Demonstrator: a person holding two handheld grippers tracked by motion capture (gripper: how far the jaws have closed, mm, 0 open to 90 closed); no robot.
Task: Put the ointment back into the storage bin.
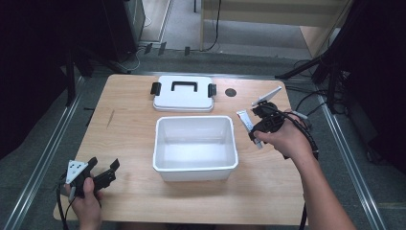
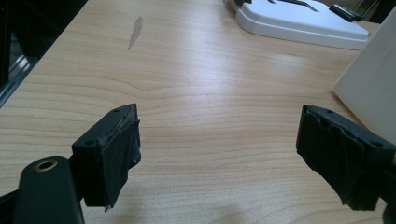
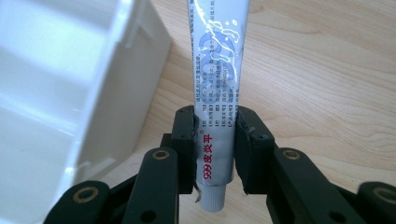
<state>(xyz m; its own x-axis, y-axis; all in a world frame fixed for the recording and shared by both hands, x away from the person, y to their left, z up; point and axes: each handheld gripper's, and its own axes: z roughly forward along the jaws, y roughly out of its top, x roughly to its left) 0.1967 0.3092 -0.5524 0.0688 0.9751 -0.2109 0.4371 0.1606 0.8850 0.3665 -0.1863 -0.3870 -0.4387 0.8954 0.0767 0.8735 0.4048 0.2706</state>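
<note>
White ointment tube (image 3: 215, 107), red print near the cap: clamped in the right gripper (image 1: 261, 127) at the cap end, just right of the white bin (image 1: 195, 170). Long axis runs along the jaws; crimped tail points toward 11 o'clock in the high view, cap toward the hand. Whether it clears the wooden table (image 1: 129, 129) is hard to judge. Left gripper (image 2: 219, 154): jaws wide apart, empty, at 7 o'clock. Lid (image 1: 183, 98): 12 o'clock, flat.

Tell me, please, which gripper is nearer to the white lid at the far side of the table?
Right. The right gripper, clamping a tube, is beside the lid's right end; the left gripper sits at the near left corner.
</note>
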